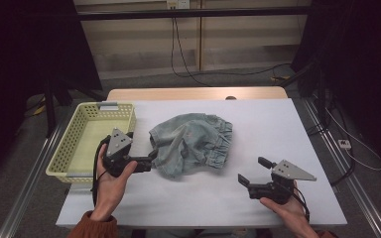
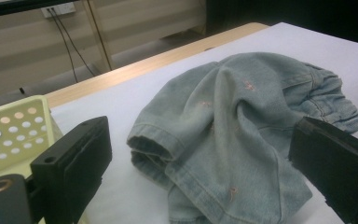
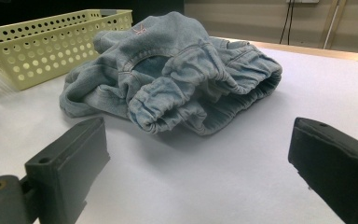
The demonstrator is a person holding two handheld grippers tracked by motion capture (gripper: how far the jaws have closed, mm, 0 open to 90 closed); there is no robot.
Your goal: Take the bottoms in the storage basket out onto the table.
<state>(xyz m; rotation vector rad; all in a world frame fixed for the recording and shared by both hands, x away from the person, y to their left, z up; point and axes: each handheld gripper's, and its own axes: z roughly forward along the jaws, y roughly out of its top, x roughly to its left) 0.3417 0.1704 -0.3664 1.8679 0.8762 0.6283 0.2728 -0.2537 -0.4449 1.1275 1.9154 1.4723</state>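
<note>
A crumpled pair of light-blue denim shorts (image 1: 193, 144) lies in the middle of the white table (image 1: 278, 124). My left gripper (image 1: 151, 159) is at the shorts' left edge and stands open. In the left gripper view the denim (image 2: 242, 126) lies between and just beyond the left gripper's (image 2: 205, 172) two black jaws, hem cuff nearest. My right gripper (image 1: 254, 170) rests open near the table's front right, a short way from the shorts. In the right gripper view the elastic waistband side of the shorts (image 3: 177, 70) lies ahead of the right gripper (image 3: 200, 172), with bare table between its jaws.
A pale yellow perforated basket (image 1: 87, 141) stands at the table's left, just behind my left hand; it also appears as the basket (image 2: 14, 130) and the basket (image 3: 46, 42). Cables run across the floor beyond the table's far wooden edge (image 1: 193, 93).
</note>
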